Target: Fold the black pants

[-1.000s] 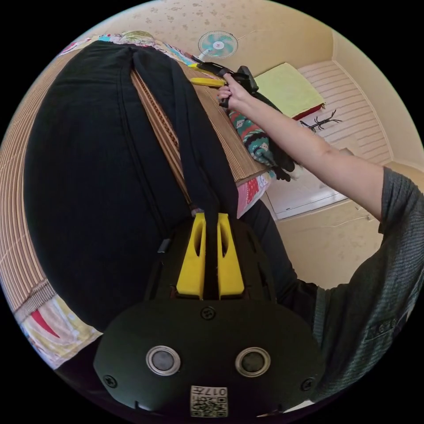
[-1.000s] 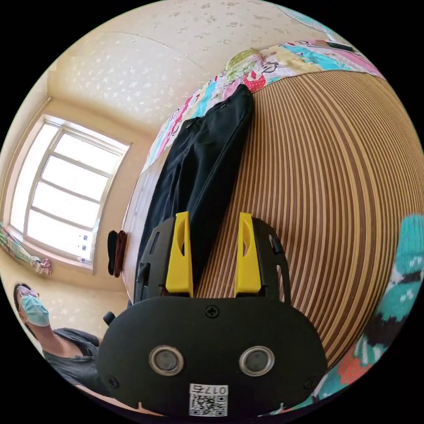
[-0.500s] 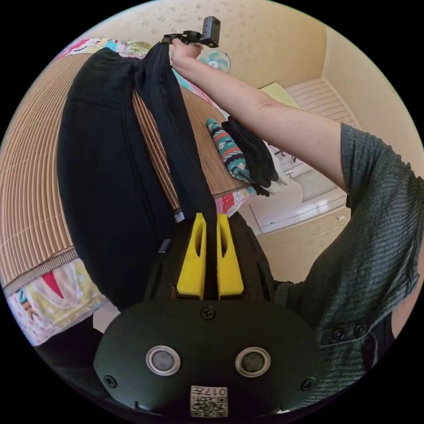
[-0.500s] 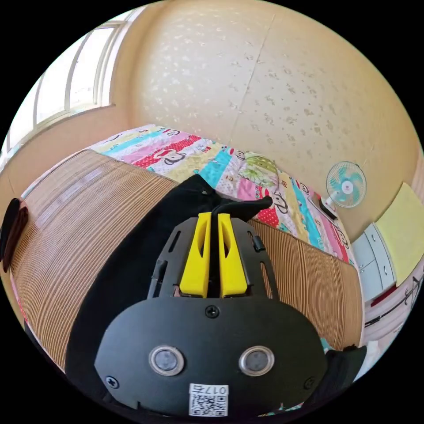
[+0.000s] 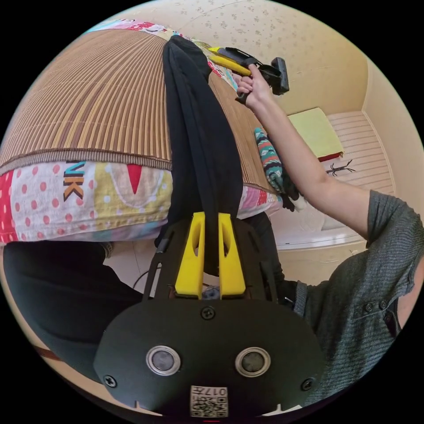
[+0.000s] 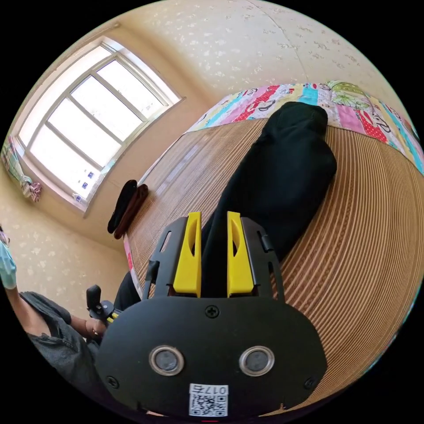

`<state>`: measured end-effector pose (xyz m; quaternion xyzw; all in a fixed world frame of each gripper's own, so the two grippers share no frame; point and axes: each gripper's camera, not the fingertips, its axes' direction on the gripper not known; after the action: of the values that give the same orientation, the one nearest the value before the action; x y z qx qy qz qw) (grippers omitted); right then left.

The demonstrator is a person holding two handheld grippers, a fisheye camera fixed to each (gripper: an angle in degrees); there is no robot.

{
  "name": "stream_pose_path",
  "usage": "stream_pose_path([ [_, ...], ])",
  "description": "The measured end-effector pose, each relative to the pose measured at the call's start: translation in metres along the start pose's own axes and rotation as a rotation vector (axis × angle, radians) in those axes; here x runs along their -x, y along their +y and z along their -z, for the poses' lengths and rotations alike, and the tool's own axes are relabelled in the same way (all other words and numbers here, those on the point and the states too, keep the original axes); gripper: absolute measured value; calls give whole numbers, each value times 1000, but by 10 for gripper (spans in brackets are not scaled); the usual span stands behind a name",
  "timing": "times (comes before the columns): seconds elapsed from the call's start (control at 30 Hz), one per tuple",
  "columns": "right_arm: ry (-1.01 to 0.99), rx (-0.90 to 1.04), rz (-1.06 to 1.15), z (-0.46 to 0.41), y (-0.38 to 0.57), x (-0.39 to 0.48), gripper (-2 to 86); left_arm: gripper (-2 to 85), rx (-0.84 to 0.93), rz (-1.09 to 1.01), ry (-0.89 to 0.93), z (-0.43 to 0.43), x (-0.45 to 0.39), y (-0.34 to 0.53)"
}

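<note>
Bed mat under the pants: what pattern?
The mat has fine tan-and-brown stripes, clearest in the right gripper view.

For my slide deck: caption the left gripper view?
Left gripper clamps black pants draped off the striped mat.

- Large multi-pane window (image 6: 95, 128) at ten o'clock, bright with daylight.
- Cream speckled wallpapered wall (image 6: 247, 48).
- Bed's striped bamboo mat (image 5: 97, 101) over colourful patchwork quilt (image 5: 84, 198).

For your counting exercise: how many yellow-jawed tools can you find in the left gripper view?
2. The left tool, low centre, grips the black pants; the right tool is at top, in the person's hand.
</note>
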<state>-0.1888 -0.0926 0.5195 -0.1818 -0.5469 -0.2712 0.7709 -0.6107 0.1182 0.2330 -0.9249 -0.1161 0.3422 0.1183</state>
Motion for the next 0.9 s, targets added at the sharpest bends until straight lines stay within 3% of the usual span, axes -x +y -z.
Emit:
stream_pose_path([
  [0.13,76,65,-32,35,136,23,113,54,-2,-15,-42,4,-9,0],
  [0.2,24,82,-100,44,184,27,117,56,-12,-15,-64,5,-14,2],
  [0.27,-155,70,-221,46,235,22,118,60,-2,-16,-98,2,-19,3],
  [0.43,-372,142,-323,6,280,-7,110,60,207,-36,-285,-45,-19,-1],
  [0.5,-389,169,-342,0,280,-15,101,54,214,-41,-274,-44,-25,-2],
  [0.57,-398,123,-281,16,272,-11,97,48,196,-94,-212,-31,-39,-1],
  [0.63,-390,90,-253,31,269,-10,98,43,25,-275,142,12,-59,10],
  [0.7,-475,42,-208,42,270,-13,88,42,-148,-301,338,45,-50,25],
  [0.77,-549,37,-240,45,276,-31,70,40,-143,-243,366,48,-28,31],
  [0.83,-510,79,-305,42,282,-46,82,43,116,118,13,15,18,36],
  [0.9,-460,98,-360,42,288,-59,103,48,87,213,-31,12,31,44],
])
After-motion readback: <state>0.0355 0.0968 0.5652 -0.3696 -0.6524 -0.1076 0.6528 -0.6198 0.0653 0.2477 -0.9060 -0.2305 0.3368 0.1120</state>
